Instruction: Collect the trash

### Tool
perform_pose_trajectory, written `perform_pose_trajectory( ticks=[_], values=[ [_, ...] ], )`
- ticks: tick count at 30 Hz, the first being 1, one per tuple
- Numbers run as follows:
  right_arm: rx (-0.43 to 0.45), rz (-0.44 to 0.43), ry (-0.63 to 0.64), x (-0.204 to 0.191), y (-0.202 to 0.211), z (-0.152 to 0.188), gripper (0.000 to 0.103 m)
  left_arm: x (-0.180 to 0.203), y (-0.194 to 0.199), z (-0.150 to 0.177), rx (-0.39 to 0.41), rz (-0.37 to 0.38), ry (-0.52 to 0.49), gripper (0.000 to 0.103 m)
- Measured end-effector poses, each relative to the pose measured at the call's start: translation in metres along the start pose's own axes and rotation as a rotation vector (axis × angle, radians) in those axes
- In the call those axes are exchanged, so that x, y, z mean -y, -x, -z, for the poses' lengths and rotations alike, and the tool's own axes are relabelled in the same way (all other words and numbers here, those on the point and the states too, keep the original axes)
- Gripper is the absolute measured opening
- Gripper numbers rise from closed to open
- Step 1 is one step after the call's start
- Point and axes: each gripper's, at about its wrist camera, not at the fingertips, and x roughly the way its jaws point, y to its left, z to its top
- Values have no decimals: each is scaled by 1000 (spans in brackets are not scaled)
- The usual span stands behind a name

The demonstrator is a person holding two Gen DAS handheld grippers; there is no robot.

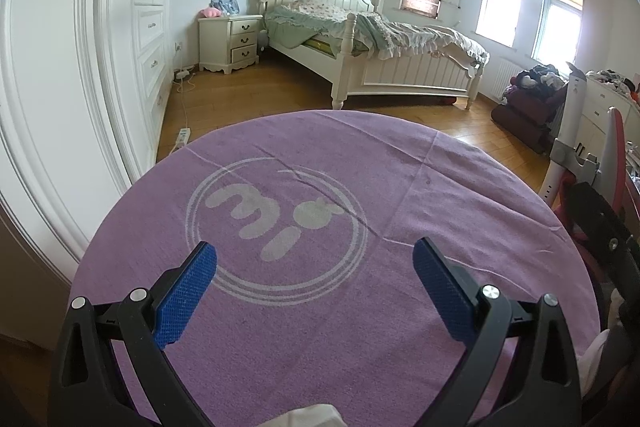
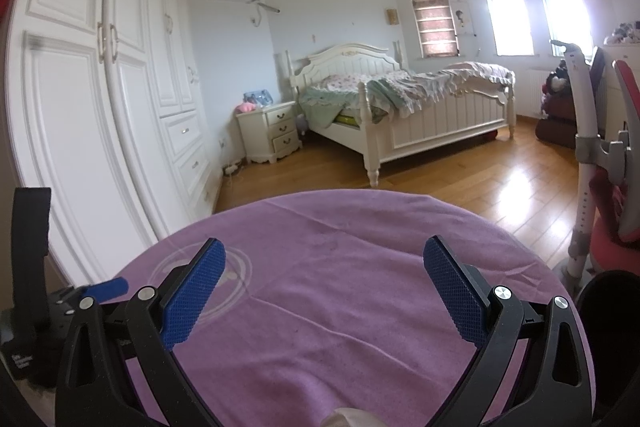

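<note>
- Left gripper (image 1: 314, 259) hangs over the purple tablecloth (image 1: 400, 307), blue pads spread wide, nothing between them.
- Right gripper (image 2: 324, 259) is likewise released and empty, above the same cloth (image 2: 340, 327); it sits to the right of my left one, whose body shows at the left edge of the right view.
- Trash: the only candidate I see is a pale crumpled scrap (image 1: 316, 417) at the very bottom edge of the left view; a similar pale lump (image 2: 352, 419) shows at the bottom of the right view. Both are too cropped to identify.
- Relation that matters: each scrap lies behind the fingertips, back toward me, low between the gripper arms. Long axis cannot be judged.
- Neither hand looks clearly nearer.
- Cloth ahead carries only its printed white logo (image 1: 276, 223); no litter visible there.
- Judgement: next move likely calls for pulling back and tilting down before any grasp.
</note>
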Motion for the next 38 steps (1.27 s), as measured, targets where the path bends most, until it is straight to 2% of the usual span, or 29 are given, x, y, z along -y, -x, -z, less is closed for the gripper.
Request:
perform_pose_trajectory(
  ticks=[23,28,38],
  values=[
    [0,2,-2,-2,-1,1,98,4,3,3,5,-9,-1,98],
    [2,3,-2,-2,-1,1,98,5,8,3,48,-20,-9,98],
    [1,2,-2,-1,-1,1,98,5,5,2,37,-24,-11,98]
  ],
)
